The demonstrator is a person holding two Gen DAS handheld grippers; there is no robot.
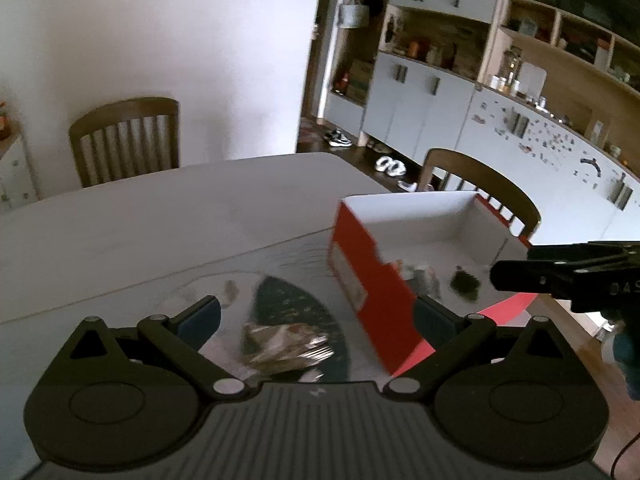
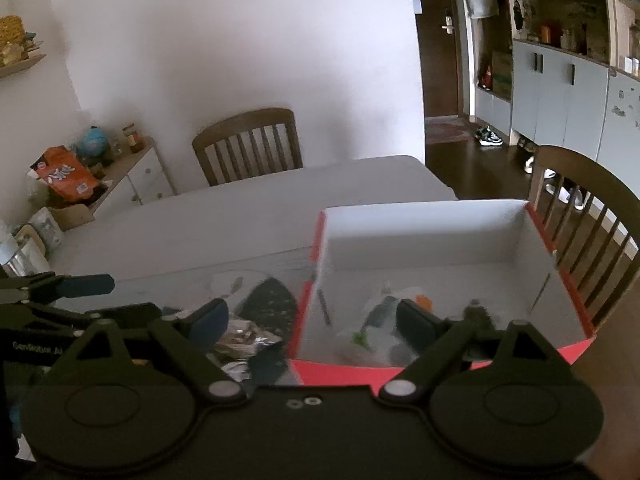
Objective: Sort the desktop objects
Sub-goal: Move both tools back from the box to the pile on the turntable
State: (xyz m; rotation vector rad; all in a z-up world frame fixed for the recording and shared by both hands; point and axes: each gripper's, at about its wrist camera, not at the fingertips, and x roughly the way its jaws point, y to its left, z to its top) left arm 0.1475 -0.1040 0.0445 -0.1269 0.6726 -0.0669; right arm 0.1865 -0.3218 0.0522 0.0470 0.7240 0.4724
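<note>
Two grippers, both released and empty. Left gripper hangs over crumpled foil wrapper on table, red box just right. Right gripper straddles the box's near-left corner; small items blurred inside. Far table bare.

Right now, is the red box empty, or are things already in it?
Not empty. The red box stands open with no lid on top, and several small blurred items lie on its white floor; what they are cannot be told.
</note>
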